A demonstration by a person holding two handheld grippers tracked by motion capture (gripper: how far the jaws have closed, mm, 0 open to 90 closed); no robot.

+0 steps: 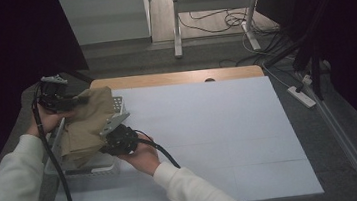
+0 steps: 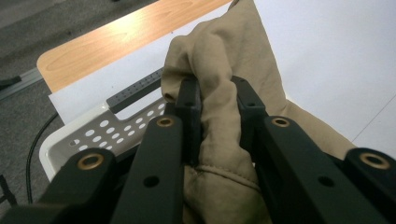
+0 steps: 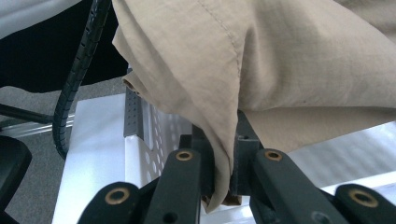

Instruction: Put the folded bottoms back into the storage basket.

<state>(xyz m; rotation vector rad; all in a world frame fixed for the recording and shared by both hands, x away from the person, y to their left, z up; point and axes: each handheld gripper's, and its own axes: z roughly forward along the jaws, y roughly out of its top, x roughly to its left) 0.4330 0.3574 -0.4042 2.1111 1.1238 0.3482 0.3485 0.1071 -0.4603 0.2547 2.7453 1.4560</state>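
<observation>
A tan garment (image 1: pixel 87 124) is held up between both claws above the white perforated basket (image 1: pixel 93 169) at the left edge of the worktop (image 1: pixel 210 137). The left claw (image 1: pixel 68 103) is pinched on a bunched fold of the cloth; in the left gripper view that fold (image 2: pixel 217 93) is seen squeezed between the two black jaws, thick and rolled. The right claw (image 1: pixel 111 137) is pinched on a hemmed edge; in the right gripper view a stitched border (image 3: pixel 224 154) is seen running down between the jaws, which stand close on it.

The step in hand is judged to be the lift-out: the garment is clear of the basket's rim for most of its bulk, though its lower part is hung down into or just over the basket, and contact there cannot be made out. What is called for next, by this reading, is a carry to the right, over the open white sheet, with both pinches kept firm and the two hands drawn apart so that the cloth is spread rather than dropped in a heap.

As for its lie: the garment's long axis is run from the left claw, far and to the left, to the right claw, nearer and to the right, so a diagonal is made in the high view. The cloth is slack between the claws and is sagged downward.
</observation>
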